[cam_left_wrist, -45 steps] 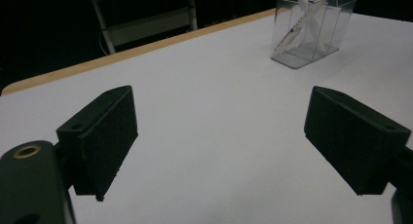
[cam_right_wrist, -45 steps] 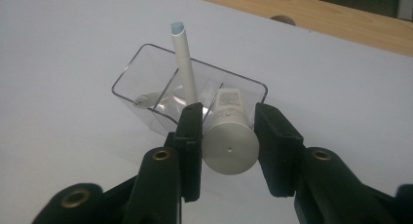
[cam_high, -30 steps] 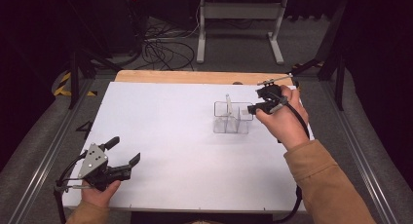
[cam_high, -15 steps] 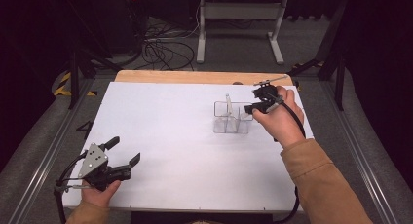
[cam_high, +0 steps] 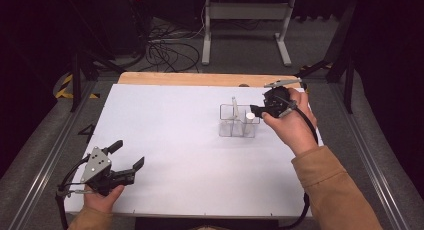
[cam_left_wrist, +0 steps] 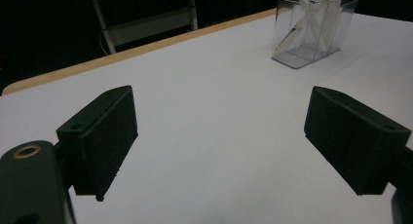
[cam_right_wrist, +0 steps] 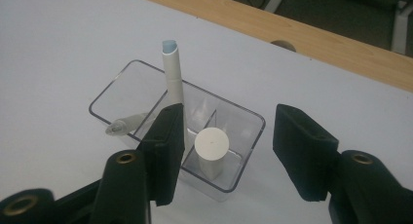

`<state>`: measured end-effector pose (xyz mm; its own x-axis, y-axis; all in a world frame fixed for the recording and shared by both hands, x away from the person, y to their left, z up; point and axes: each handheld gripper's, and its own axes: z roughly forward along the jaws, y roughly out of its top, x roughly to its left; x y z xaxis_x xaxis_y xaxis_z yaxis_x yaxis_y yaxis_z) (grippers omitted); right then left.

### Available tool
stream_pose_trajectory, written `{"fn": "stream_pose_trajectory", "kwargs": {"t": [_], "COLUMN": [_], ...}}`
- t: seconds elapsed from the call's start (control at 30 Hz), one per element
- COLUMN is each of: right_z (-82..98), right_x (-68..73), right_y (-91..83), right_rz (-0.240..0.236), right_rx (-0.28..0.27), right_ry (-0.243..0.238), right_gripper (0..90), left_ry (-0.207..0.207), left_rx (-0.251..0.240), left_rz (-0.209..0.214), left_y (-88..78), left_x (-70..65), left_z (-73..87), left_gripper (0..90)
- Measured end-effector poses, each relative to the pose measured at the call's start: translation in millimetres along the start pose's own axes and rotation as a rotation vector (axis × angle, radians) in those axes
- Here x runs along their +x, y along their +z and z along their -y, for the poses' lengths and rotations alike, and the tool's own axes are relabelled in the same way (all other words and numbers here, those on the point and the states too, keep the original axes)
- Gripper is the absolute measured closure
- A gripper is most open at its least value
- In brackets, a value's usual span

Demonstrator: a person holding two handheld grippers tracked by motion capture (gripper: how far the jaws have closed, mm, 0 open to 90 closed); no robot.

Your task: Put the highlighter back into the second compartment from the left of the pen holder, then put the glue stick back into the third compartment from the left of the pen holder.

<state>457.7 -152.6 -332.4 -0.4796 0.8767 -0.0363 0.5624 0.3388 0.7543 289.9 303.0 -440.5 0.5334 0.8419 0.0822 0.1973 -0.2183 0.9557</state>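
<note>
Fingers (cam_right_wrist: 307,156) of the right gripper (cam_high: 258,109) have just been opening and now stand apart above the clear holder (cam_right_wrist: 146,85), with nothing pressed between them; a white cylinder (cam_right_wrist: 212,145) stands upright in the near compartment directly below the gap. From that I judge the cylinder to be freshly released into its slot, so this placing step looks finished and the hand is free to draw back.

Going by size: the white bench (cam_high: 165,120) carries the holder toward its far right part, well apart from the left gripper (cam_high: 127,162), whose fingers (cam_left_wrist: 104,136) are also spread wide over bare bench at the near left corner, holding nothing. Inside the holder, a tall white marker (cam_right_wrist: 173,73) leans upright against the divider, and a smaller clear-tipped pen (cam_right_wrist: 124,124) lies slanted in the far compartment.
</note>
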Motion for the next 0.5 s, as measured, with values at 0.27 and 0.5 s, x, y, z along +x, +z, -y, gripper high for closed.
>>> {"fn": "stream_pose_trajectory", "kwargs": {"t": [0.27,0.5], "right_z": [5.8,10.8], "right_x": [4.7,7.7], "right_y": [-11.0,-25.8], "right_rz": [-0.047,-0.069], "right_rx": [-0.081,-0.155], "right_ry": [-0.01,-0.025], "right_gripper": [39.2,35.8], "left_ry": [0.0,-0.003], "left_rx": [-0.002,-0.004], "left_rz": [0.002,0.005], "left_y": [0.3,1.4], "left_x": [0.5,0.2], "left_z": [-0.3,-0.9], "left_gripper": [13.1,13.1]}}
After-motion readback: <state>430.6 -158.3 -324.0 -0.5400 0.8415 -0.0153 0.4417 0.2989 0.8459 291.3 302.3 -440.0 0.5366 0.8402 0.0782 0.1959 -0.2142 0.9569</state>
